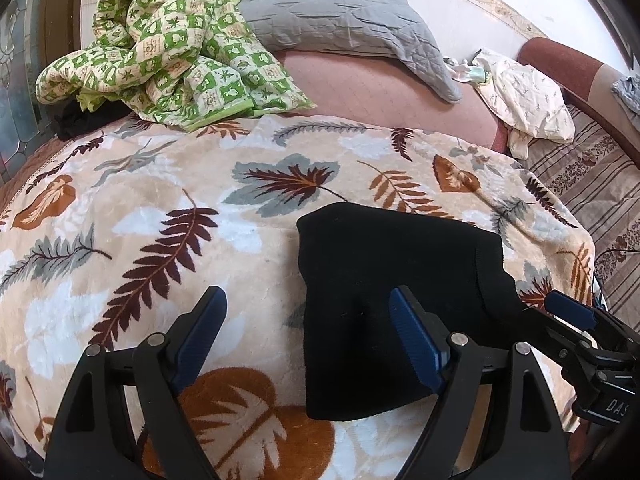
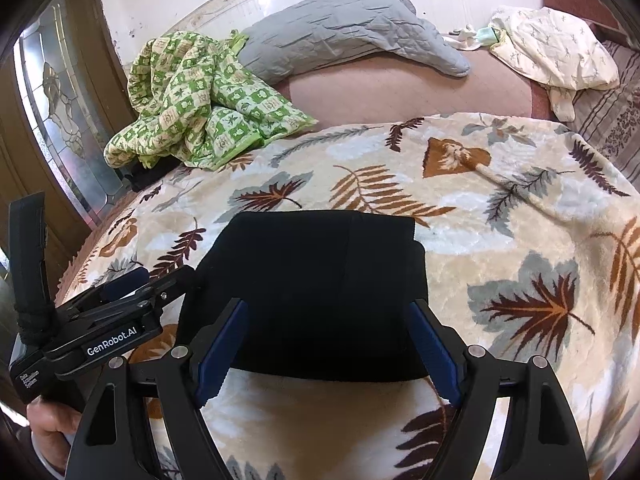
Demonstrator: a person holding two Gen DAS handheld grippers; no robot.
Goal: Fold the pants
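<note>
Already folded: black pants [image 2: 316,292] lie as a compact bundle on the leaf-print blanket [image 1: 168,208] covering the bed.
Left gripper [image 1: 308,336] fingers wide, nothing between the pads, its right finger [image 1: 416,340] over the pants' near left part, left finger over bare blanket. Right gripper [image 2: 332,348] fingers wide too, straddling the bundle's near edge, holding nothing. Far left a crumpled green checked quilt [image 1: 160,48]; grey pillow [image 1: 336,12] far centre; white cloth [image 2: 556,48] far right.
</note>
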